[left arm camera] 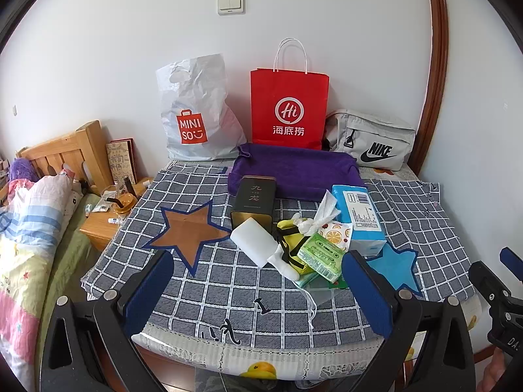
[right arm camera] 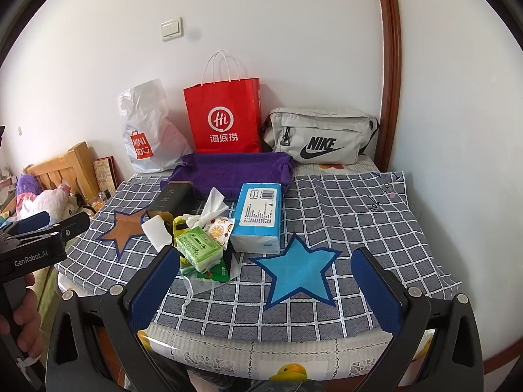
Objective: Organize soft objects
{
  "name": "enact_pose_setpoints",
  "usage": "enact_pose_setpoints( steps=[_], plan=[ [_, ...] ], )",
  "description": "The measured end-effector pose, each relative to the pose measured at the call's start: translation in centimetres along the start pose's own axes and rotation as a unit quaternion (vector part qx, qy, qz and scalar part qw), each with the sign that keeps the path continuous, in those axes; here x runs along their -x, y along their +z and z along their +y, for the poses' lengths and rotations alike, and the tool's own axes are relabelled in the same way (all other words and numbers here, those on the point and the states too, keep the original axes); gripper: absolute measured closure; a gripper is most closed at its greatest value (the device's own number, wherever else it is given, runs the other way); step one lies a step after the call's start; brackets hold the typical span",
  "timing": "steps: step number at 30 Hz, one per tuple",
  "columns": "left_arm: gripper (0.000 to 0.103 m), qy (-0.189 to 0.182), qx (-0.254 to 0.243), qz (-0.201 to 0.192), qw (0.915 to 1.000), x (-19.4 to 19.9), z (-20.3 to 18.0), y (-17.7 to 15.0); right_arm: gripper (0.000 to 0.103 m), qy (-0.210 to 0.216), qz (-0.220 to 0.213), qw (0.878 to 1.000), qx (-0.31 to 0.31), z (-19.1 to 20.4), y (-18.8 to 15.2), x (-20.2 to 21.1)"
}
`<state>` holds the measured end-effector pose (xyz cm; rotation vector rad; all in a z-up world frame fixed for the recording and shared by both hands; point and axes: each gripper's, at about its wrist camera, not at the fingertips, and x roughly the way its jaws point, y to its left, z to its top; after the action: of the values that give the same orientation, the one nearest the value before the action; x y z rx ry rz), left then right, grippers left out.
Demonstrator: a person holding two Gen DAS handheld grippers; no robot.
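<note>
A heap of small items lies mid-table on the checked cloth [left arm camera: 228, 281]: a blue tissue pack [left arm camera: 359, 219] [right arm camera: 260, 215], a green tissue packet [left arm camera: 322, 256] [right arm camera: 197, 248], a white sponge block [left arm camera: 253, 241] [right arm camera: 157, 232], a yellow pouch [left arm camera: 291, 241], crumpled white tissue [left arm camera: 322, 214] [right arm camera: 212, 207] and a dark tin [left arm camera: 253, 201] [right arm camera: 173, 201]. A folded purple towel [left arm camera: 294, 170] [right arm camera: 232, 171] lies behind. My left gripper [left arm camera: 258, 294] hangs open at the near edge, empty. My right gripper [right arm camera: 266, 290] is open too, above the blue star patch [right arm camera: 297, 274].
Against the wall stand a white Miniso bag [left arm camera: 196, 111] [right arm camera: 148, 134], a red paper bag [left arm camera: 289, 107] [right arm camera: 224, 117] and a grey Nike bag [left arm camera: 372, 140] [right arm camera: 322, 137]. A brown star patch [left arm camera: 188, 232] [right arm camera: 126, 227] marks the cloth's left. A bed [left arm camera: 29, 228] and nightstand [left arm camera: 104, 225] lie left.
</note>
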<state>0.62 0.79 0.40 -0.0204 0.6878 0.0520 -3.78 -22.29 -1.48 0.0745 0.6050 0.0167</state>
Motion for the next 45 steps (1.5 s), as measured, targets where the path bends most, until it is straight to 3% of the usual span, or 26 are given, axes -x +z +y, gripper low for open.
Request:
enact_pose_setpoints(
  steps=[45],
  plan=[
    [0.0,-0.001,0.002,0.002,1.0,-0.15,0.21,-0.31,0.0,0.008,-0.003,1.0,0.008,0.73,-0.11,-0.04]
  ],
)
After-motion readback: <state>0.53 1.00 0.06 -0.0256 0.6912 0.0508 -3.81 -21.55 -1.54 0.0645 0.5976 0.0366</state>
